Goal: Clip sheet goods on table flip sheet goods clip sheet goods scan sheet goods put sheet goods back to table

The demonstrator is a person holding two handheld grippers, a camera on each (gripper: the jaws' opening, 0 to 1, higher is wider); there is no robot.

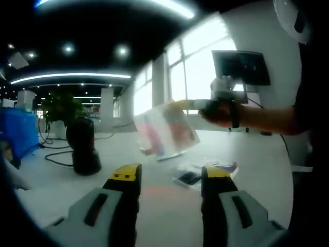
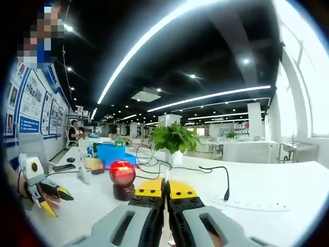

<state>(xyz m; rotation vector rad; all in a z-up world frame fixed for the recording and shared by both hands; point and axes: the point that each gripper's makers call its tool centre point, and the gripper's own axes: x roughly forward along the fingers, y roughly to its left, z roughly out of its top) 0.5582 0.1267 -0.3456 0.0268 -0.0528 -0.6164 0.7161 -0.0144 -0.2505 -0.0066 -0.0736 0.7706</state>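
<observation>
white table (image 1: 61,180), right tongs (image 1: 203,104) gripping sheet goods (image 1: 167,129)

Right gripper (image 2: 165,186): yellow-tipped jaws pressed together at bottom centre; what they hold, if anything, cannot be made out. Scanner (image 2: 122,179) with a glowing red face stands on the white table (image 2: 267,188) just left of the jaw tips; potted plant (image 2: 174,140) beyond them. Left gripper (image 2: 51,199) far left, jaws apart.
</observation>
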